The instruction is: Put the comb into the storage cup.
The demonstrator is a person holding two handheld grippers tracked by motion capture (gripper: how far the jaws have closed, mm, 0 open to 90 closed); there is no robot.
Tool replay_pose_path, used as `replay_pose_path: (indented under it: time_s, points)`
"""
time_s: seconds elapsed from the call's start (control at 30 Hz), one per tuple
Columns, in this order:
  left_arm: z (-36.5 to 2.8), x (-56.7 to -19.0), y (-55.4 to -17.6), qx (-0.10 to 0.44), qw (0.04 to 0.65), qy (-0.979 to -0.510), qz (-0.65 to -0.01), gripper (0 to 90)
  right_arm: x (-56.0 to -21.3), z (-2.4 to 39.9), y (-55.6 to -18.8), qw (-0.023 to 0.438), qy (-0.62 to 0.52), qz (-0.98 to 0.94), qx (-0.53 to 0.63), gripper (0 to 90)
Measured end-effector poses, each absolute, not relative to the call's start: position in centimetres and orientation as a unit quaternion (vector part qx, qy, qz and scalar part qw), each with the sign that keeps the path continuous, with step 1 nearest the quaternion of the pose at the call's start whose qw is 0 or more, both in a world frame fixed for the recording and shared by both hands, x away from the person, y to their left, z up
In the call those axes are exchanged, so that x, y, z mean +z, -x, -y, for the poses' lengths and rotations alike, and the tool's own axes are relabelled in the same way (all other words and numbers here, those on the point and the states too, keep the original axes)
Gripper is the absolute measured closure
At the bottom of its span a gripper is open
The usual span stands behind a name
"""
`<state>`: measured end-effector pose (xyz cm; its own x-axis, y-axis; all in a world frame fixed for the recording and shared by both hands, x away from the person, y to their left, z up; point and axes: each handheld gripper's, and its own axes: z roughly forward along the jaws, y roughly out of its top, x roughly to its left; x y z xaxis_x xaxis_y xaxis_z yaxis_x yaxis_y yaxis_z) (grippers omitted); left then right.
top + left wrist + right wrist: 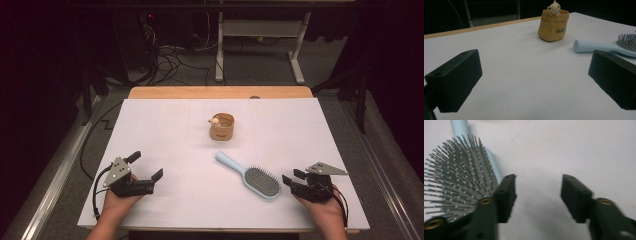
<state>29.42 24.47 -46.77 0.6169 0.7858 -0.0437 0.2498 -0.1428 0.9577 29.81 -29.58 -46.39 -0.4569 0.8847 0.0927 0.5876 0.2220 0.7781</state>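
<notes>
The right tool (291, 176) is held half-open just beside the hairbrush (262, 181), the left tool (147, 166) wide, a pouch (222, 127) beyond.

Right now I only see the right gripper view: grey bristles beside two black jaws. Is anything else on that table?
Observer: Yes. A small tan pouch stands upright farther back, near the middle of the table, apart from the hairbrush.
Operator: Anything in it?
Observer: A little pale figure peeks over its rim.
Operator: And the other hand?
Observer: The left gripper sits at the table's left side, jaws wide open, nothing between them.
</notes>
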Motion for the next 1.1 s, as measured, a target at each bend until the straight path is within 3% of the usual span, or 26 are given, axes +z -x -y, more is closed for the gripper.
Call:
replay_pose_path:
  time_s: [0.1, 0.17, 0.57, 0.7, 1.1]
  points:
    - [-24.4, -46.8, -29.4, 0.246, 0.543, -0.716, -0.362, 0.0, -46.5, 29.7, -29.8, 0.192, -0.481, -0.755, 0.402, 35.6]
    - [-24.4, -46.9, -29.5, 0.243, 0.541, -0.719, -0.364, 0.0, -46.5, 29.6, -29.8, 0.199, -0.481, -0.754, 0.4, 25.9]
    - [-24.5, -46.9, -29.5, 0.236, 0.547, -0.715, -0.365, 0.0, -46.1, 29.6, -29.7, 0.212, -0.485, -0.727, 0.439, 0.2]
    - [-24.5, -46.8, -29.6, 0.23, 0.544, -0.719, -0.367, 0.0, -45.7, 29.6, -29.5, 0.231, -0.479, -0.719, 0.446, 0.2]
    - [-24.7, -46.7, -29.6, 0.241, 0.551, -0.708, -0.372, 0.0, -45.8, 29.5, -29.7, 0.229, -0.478, -0.741, 0.412, 0.2]
